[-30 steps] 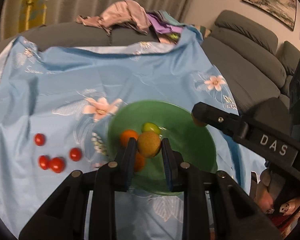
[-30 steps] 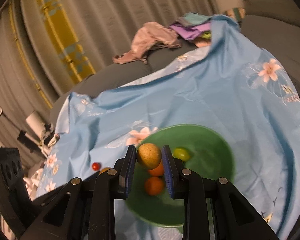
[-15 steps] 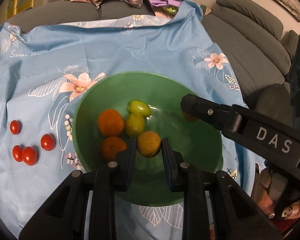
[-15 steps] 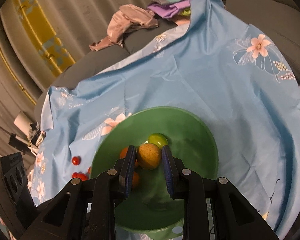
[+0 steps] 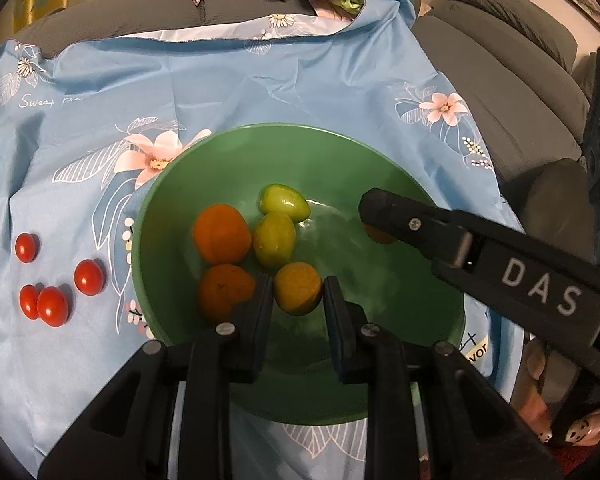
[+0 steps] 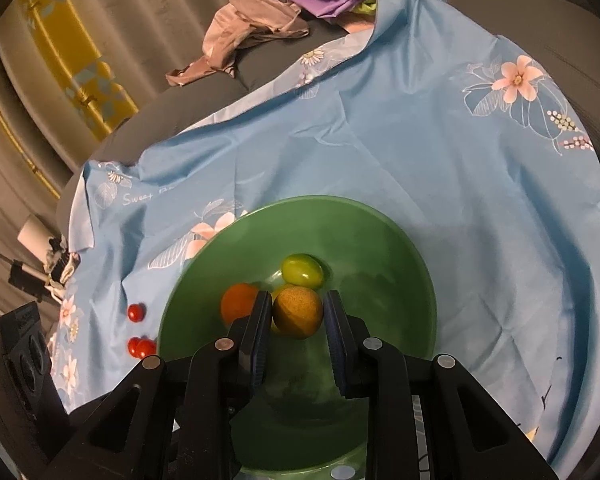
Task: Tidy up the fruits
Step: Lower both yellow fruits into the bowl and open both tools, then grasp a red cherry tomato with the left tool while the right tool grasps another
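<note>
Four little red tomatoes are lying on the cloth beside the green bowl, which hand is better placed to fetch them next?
Probably left. The cherry tomatoes lie on the left claw side of the green bowl, clear in its view. The right claw sees them far off. Both claws hold a yellow fruit first.

The left gripper, of matte black moulded plastic, is fitted with two flat, dark-blue-padded fingers fastened by round silver screws. The right gripper is built alike; white letters "DAS" are printed along its side. Painted fingernails are seen beneath it.
</note>
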`<control>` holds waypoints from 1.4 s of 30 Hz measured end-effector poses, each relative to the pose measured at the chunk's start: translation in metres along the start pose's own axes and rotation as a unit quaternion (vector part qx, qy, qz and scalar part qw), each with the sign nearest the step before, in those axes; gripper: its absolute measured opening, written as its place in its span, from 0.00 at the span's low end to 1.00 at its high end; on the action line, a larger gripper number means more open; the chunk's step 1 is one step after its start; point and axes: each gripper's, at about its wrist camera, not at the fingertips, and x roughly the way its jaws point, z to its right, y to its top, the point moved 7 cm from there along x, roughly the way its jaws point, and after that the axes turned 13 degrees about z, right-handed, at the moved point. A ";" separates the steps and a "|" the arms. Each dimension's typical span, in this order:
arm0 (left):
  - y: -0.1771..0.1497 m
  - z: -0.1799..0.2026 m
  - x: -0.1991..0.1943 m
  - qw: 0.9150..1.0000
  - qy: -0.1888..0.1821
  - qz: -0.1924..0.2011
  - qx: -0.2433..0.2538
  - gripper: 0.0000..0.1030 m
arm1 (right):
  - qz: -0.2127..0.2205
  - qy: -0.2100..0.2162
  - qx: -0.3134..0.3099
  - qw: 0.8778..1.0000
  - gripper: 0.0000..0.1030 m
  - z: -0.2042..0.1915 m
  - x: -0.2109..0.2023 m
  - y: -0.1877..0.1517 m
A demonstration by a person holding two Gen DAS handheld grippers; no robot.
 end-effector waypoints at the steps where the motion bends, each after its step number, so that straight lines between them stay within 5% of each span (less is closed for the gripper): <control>1: 0.000 0.000 0.000 1.000 0.001 -0.001 0.001 0.25 | -0.002 -0.001 0.000 1.000 0.27 0.001 0.001 -0.001; 19: -0.002 0.000 0.005 1.000 0.005 -0.005 0.008 0.25 | -0.037 -0.007 -0.009 0.999 0.27 0.004 0.015 -0.011; 23: 0.001 0.002 0.000 1.000 -0.025 0.008 0.000 0.25 | -0.033 0.001 -0.010 0.999 0.28 0.002 0.014 -0.010; 25: 0.003 0.001 -0.006 0.999 -0.038 0.015 -0.012 0.30 | -0.025 0.013 -0.004 1.000 0.33 0.001 0.012 -0.008; 28: 0.010 -0.002 -0.021 0.998 -0.039 0.042 -0.017 0.53 | -0.012 0.016 -0.006 1.000 0.53 -0.004 0.007 -0.006; 30: 0.014 -0.006 -0.036 0.997 -0.041 0.055 -0.015 0.66 | -0.006 0.019 -0.007 1.000 0.53 -0.007 0.005 -0.004; 35: 0.021 -0.040 -0.074 0.996 -0.003 0.084 -0.013 0.70 | 0.013 0.029 -0.008 0.999 0.53 -0.019 0.000 0.001; 42: 0.019 -0.141 -0.126 0.986 0.091 0.114 -0.076 0.74 | 0.023 0.043 -0.027 0.998 0.53 -0.047 -0.001 -0.002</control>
